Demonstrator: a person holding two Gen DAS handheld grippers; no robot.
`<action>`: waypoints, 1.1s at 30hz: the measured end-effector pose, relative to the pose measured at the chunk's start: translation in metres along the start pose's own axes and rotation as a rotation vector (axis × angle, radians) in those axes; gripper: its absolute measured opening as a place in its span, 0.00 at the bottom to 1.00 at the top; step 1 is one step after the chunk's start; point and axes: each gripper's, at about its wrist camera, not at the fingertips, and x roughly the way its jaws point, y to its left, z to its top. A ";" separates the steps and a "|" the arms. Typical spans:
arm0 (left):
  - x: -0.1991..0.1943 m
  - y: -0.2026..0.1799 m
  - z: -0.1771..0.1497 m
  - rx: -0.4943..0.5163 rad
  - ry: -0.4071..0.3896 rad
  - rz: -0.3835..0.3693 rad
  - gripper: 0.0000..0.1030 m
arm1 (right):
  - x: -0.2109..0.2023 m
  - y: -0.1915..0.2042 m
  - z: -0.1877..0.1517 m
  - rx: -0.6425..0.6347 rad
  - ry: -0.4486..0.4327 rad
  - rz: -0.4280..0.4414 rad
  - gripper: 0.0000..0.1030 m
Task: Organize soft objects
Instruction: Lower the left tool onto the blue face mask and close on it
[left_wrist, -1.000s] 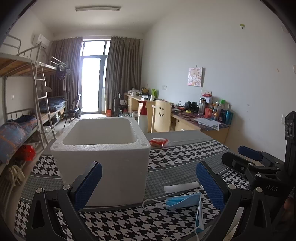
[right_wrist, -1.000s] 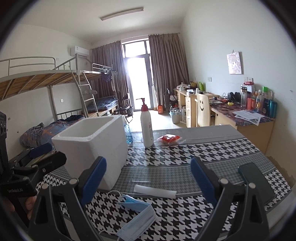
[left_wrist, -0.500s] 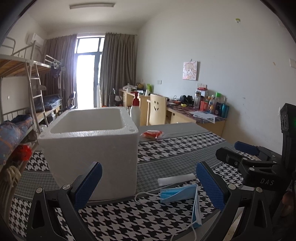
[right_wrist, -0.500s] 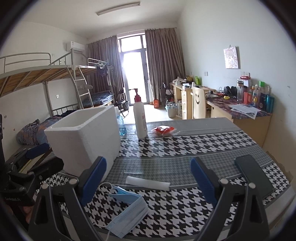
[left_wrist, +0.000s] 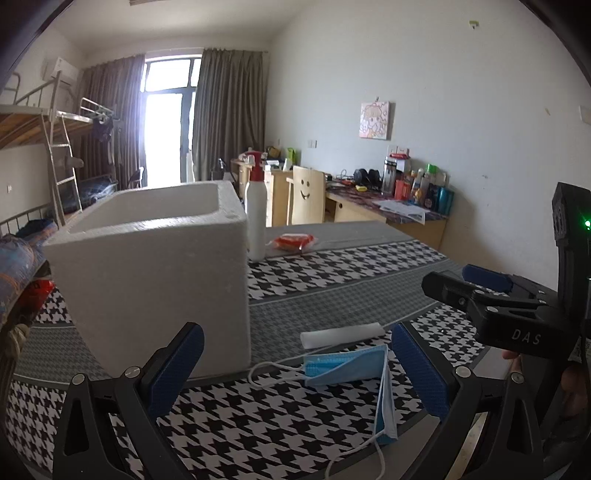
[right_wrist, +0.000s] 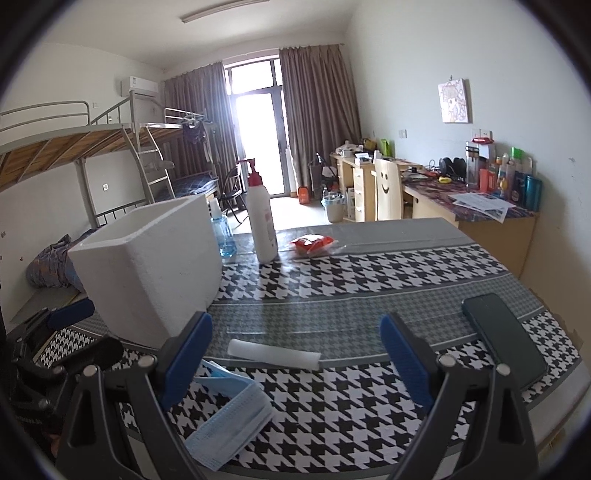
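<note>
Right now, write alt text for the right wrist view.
The open right gripper hovers over a checked table, framing a white foam strip and a blue mask. A foam box stands left, a phone lies right, and a pump bottle stands behind.

Two wrist fisheyes, side by side at the near table edge, both looking down the room toward the window.

The left wrist view sits low over the houndstooth tablecloth (left_wrist: 332, 273), close to the white foam box (left_wrist: 155, 277) that fills its left half, with the blue face mask (left_wrist: 347, 365) just ahead and the right gripper (left_wrist: 476, 286) seen at its right edge. The right wrist view looks from further right and slightly higher, placing the foam box (right_wrist: 155, 266) to its left, the face mask (right_wrist: 229, 413) at lower left and a dark phone (right_wrist: 502, 339) at right. Both share the box, mask, white foam strip (right_wrist: 273, 354), pump bottle (right_wrist: 260, 218) and red packet (right_wrist: 314, 245).
</note>
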 end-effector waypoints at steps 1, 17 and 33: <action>0.002 -0.002 -0.001 -0.001 0.004 0.000 0.99 | 0.002 -0.001 0.000 0.000 0.005 0.001 0.92; 0.018 -0.032 -0.020 -0.023 0.090 -0.014 0.99 | 0.013 -0.022 -0.007 -0.028 0.078 0.054 0.92; 0.057 -0.051 -0.034 -0.048 0.252 -0.033 0.83 | 0.024 -0.032 -0.015 -0.045 0.125 0.076 0.92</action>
